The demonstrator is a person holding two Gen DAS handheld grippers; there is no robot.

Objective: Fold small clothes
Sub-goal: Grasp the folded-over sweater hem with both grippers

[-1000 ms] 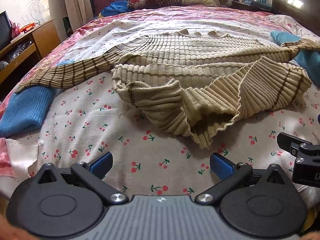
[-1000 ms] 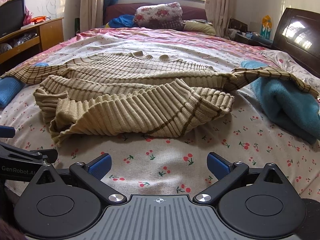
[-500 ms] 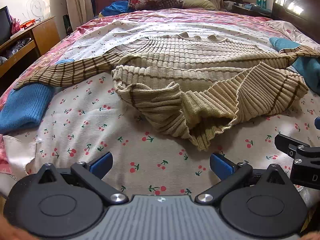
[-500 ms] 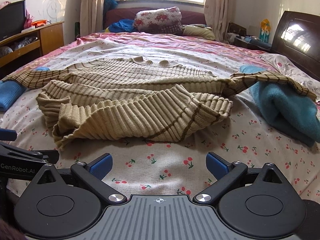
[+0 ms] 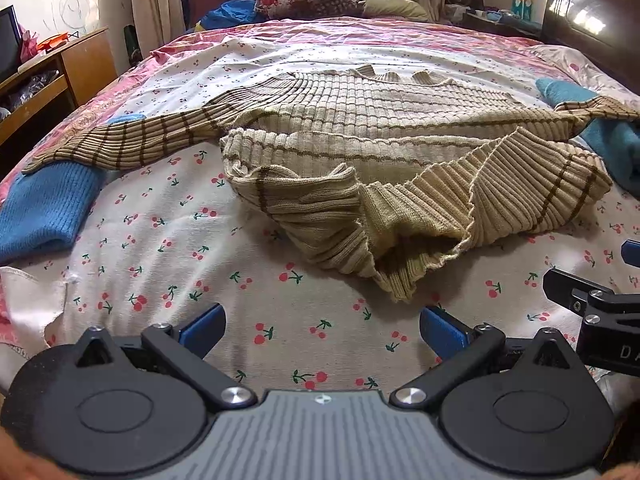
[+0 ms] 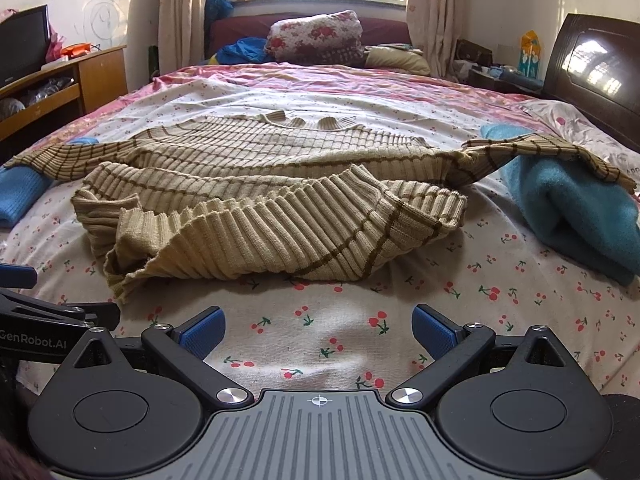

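A beige ribbed sweater with brown stripes (image 5: 360,132) (image 6: 280,184) lies spread on the cherry-print sheet (image 5: 180,264), its sleeves stretched out to both sides. Its bottom hem (image 5: 400,236) (image 6: 256,240) is bunched and folded up toward the chest. My left gripper (image 5: 322,326) stands open over bare sheet, just short of the hem's nearest corner. My right gripper (image 6: 318,326) is open too, a little short of the hem's right part. Neither holds anything. Each gripper shows at the edge of the other's view.
A blue knit garment (image 5: 44,204) (image 6: 18,194) lies under the left sleeve. A teal garment (image 6: 576,216) (image 5: 612,136) lies under the right sleeve. Pillows (image 6: 316,38) and a dark headboard (image 6: 600,68) stand behind. A wooden cabinet (image 6: 80,76) stands left of the bed.
Both grippers have drawn slightly back and up from the sweater, staying open. The sweater has not moved.
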